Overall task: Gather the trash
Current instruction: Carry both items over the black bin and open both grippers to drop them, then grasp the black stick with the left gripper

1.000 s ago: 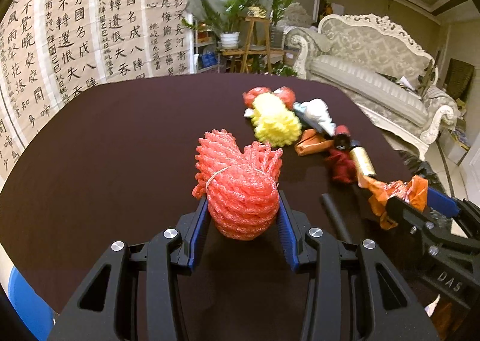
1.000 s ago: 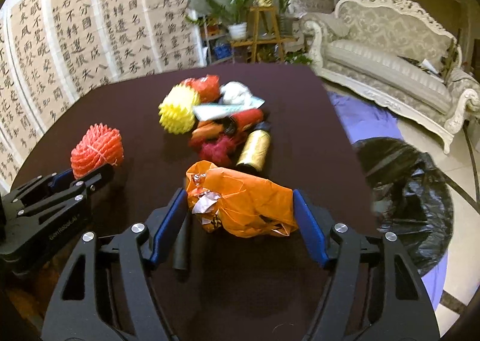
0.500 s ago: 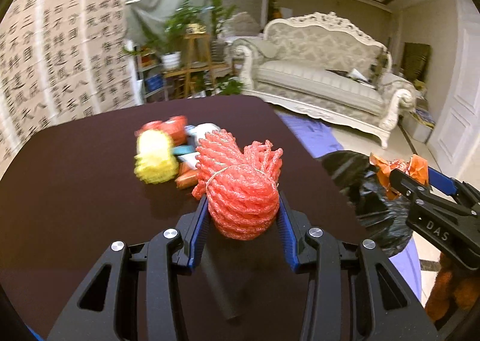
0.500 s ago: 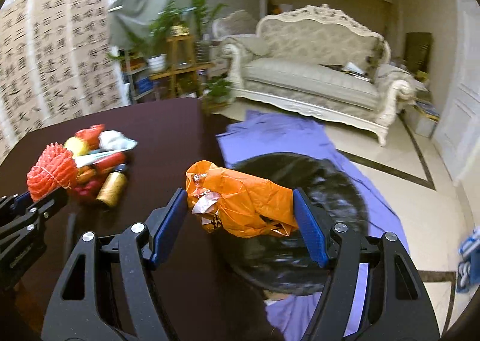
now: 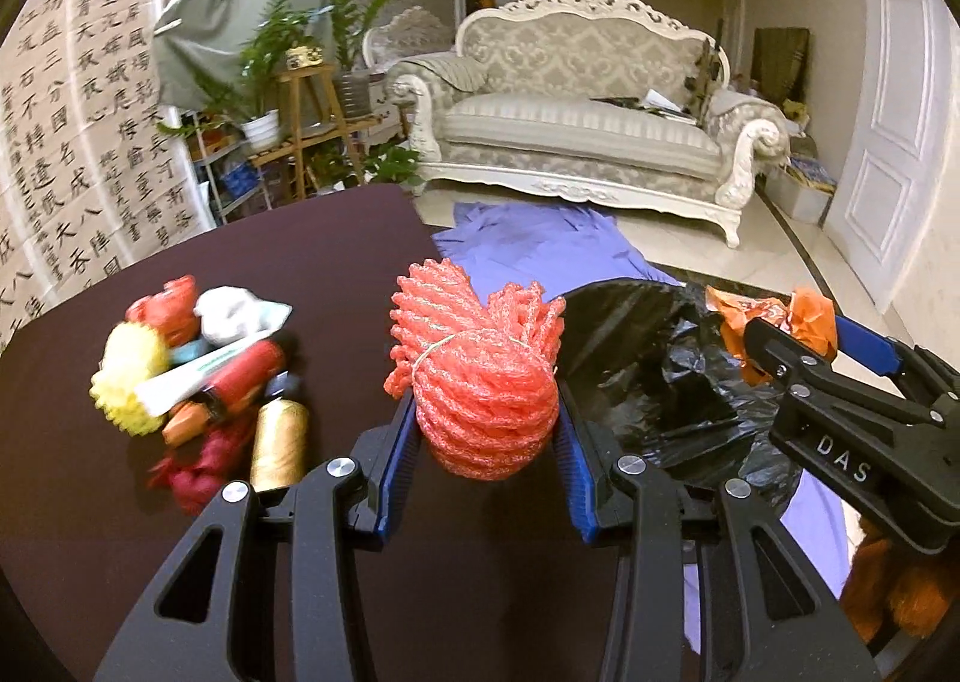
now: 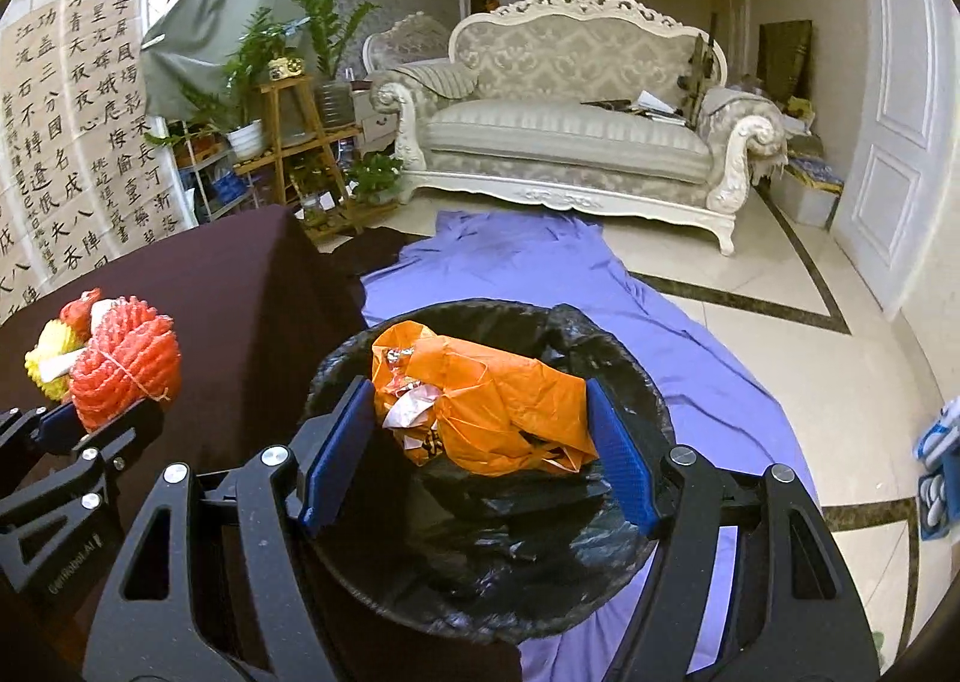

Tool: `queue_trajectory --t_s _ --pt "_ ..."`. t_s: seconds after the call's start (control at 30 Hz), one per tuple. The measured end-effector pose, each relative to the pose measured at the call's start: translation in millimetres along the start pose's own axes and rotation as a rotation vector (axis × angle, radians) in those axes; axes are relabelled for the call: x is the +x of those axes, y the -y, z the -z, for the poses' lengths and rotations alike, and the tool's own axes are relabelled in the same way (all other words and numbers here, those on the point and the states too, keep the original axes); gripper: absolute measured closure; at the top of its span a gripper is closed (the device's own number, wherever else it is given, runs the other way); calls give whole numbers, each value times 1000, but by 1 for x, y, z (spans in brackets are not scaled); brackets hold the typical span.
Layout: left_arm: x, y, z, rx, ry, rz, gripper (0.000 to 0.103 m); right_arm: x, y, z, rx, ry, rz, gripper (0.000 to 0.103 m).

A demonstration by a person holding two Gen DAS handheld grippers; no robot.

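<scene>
My left gripper (image 5: 486, 442) is shut on a red foam net bundle (image 5: 480, 376), held over the right edge of the dark table (image 5: 270, 274). In the right wrist view that same bundle (image 6: 123, 364) shows at the far left. My right gripper (image 6: 480, 442) is shut on a crumpled orange plastic bag (image 6: 480, 406), which hangs right over the open black-lined bin (image 6: 480, 556). From the left wrist view the bin (image 5: 648, 376) lies just right of the table, with the orange bag (image 5: 774, 322) above it.
A pile of trash lies on the table: a yellow foam net (image 5: 129, 376), a gold thread spool (image 5: 279, 442), a white tube (image 5: 198, 376), red scraps (image 5: 198, 466). A purple cloth (image 6: 540, 268) covers the floor under the bin. A sofa (image 6: 570, 129) stands behind.
Both grippers have swung right from over the table toward the bin, each keeping its load. The orange bag now hangs over the bin's mouth; the trash pile has slid to the left of view.
</scene>
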State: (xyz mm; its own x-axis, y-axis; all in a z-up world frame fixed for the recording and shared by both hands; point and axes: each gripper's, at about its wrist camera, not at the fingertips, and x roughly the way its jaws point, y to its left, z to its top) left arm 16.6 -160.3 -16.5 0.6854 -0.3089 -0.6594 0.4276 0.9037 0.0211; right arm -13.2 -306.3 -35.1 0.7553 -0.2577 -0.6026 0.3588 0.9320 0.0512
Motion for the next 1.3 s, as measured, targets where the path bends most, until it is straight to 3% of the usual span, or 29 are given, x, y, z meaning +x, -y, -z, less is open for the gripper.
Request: queue_trajectory --t_s 0.17,0.3,0.4,0.57,0.8,1.3 --pt "16 13 -7 25 -20 4 60 12 14 -3 17 -13 -3 33" --pt "29 19 -11 33 -45 9 58 21 25 -7 50 -17 -9 26" --pt "38 20 -12 29 -73 9 41 26 29 -9 65 -24 -4 24" --pt "40 14 -16 4 -80 14 29 28 36 -14 81 -27 1 24" --pt "27 5 -16 -22 -71 -5 29 28 35 -15 73 -43 -18 24" --pt "-32 -55 24 -106 -50 -143 29 -11 -35 27 -17 -83 -111 24"
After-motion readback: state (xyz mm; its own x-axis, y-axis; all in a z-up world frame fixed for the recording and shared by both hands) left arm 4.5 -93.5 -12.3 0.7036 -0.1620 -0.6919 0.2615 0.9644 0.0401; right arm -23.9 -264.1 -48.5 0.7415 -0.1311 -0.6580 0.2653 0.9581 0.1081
